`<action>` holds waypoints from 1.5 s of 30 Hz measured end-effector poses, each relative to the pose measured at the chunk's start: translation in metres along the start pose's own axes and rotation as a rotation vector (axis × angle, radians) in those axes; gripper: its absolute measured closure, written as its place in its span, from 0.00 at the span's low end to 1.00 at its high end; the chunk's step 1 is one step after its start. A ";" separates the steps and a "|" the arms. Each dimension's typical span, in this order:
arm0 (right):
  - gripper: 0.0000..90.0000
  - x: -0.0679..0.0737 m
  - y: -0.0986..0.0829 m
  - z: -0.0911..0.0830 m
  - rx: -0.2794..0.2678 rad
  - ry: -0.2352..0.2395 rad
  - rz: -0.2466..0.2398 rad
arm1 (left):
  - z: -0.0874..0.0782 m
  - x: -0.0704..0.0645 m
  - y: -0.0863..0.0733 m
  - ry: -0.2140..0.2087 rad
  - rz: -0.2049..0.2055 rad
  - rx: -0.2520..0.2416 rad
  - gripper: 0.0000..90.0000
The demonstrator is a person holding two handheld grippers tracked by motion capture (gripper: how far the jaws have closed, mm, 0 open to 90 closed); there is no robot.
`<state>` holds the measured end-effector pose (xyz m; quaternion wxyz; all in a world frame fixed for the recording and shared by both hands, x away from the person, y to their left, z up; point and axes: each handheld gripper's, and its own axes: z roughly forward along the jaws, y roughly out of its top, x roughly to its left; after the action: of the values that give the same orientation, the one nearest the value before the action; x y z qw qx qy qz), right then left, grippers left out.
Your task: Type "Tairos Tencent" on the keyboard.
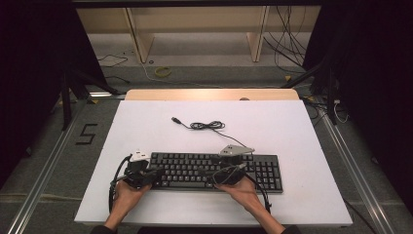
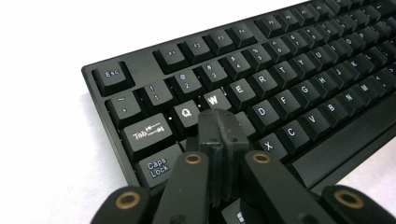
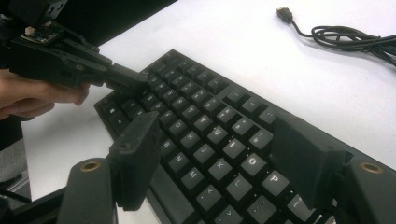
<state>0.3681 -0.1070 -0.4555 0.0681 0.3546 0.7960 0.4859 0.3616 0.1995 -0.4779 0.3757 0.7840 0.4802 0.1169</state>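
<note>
A black keyboard [image 1: 214, 170] lies near the front edge of the white table [image 1: 302, 126]. My left gripper [image 1: 157, 172] is at its left end. In the left gripper view it [image 2: 218, 125] is shut with nothing between the jaws, its tip resting just below the W key [image 2: 213, 99], around the A and S keys. My right gripper [image 1: 228, 170] hovers over the keyboard's middle. The right gripper view has it [image 3: 217, 156] wide open above the K, O and L keys, and the left gripper [image 3: 133, 81] tip down on the far keys.
The keyboard's unplugged cable [image 1: 207, 126] lies coiled behind it, its USB plug [image 1: 175, 119] pointing back left. A wooden board [image 1: 209, 94] borders the table's far edge. Loose wires [image 1: 287, 39] and shelf legs are on the floor beyond.
</note>
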 end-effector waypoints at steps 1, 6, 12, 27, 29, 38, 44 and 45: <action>0.38 0.000 0.000 0.000 0.001 -0.001 -0.001 | -0.001 0.000 0.000 -0.002 0.001 -0.002 0.99; 0.40 -0.001 0.001 0.001 0.001 -0.005 0.001 | -0.007 -0.001 0.002 -0.008 -0.008 -0.040 0.90; 0.47 -0.001 0.001 0.004 0.011 -0.008 -0.006 | -0.013 -0.003 0.003 -0.030 -0.022 -0.078 0.74; 0.72 -0.002 0.006 0.016 0.052 -0.011 -0.010 | -0.021 -0.007 0.000 -0.075 -0.043 -0.135 0.44; 0.75 -0.002 0.006 0.018 0.061 -0.009 -0.008 | -0.021 -0.008 -0.001 -0.081 -0.046 -0.140 0.42; 0.85 -0.001 0.009 0.026 0.082 -0.017 -0.013 | -0.023 -0.010 -0.001 -0.082 -0.039 -0.144 0.37; 0.95 -0.001 0.010 0.030 0.094 -0.028 -0.011 | -0.026 -0.011 -0.002 -0.083 -0.047 -0.158 0.35; 0.95 -0.001 0.010 0.030 0.094 -0.028 -0.011 | -0.026 -0.011 -0.002 -0.083 -0.047 -0.158 0.34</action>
<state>0.3881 -0.0829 -0.4630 0.0650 0.3597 0.8190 0.4424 0.3403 0.2028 -0.4595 0.4585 0.7447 0.4717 0.1130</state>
